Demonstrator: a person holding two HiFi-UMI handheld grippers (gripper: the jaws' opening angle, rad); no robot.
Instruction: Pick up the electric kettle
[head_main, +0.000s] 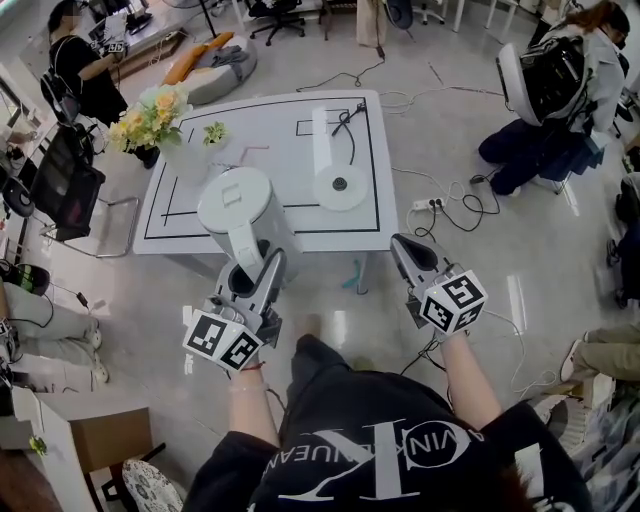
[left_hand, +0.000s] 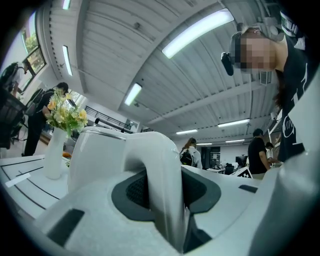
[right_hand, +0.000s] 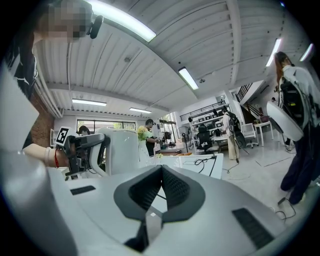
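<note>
The white electric kettle (head_main: 240, 205) hangs tilted over the table's front edge, its lid toward the table. My left gripper (head_main: 255, 270) is shut on the kettle's handle (head_main: 243, 255). In the left gripper view the handle (left_hand: 160, 180) runs between the jaws, with the kettle body (left_hand: 97, 160) behind it. The round kettle base (head_main: 340, 185) lies bare on the table to the right. My right gripper (head_main: 408, 250) hovers off the table's front right corner, shut on nothing. The right gripper view shows its jaws (right_hand: 161, 172) meeting, with the kettle (right_hand: 122, 150) to the left.
The white table (head_main: 180, 215) carries a vase of flowers (head_main: 150, 120), a small plant (head_main: 214, 133) and a black cable (head_main: 350, 120). A power strip (head_main: 428, 203) and cords lie on the floor to the right. People sit at the far left (head_main: 80, 70) and far right (head_main: 560, 90).
</note>
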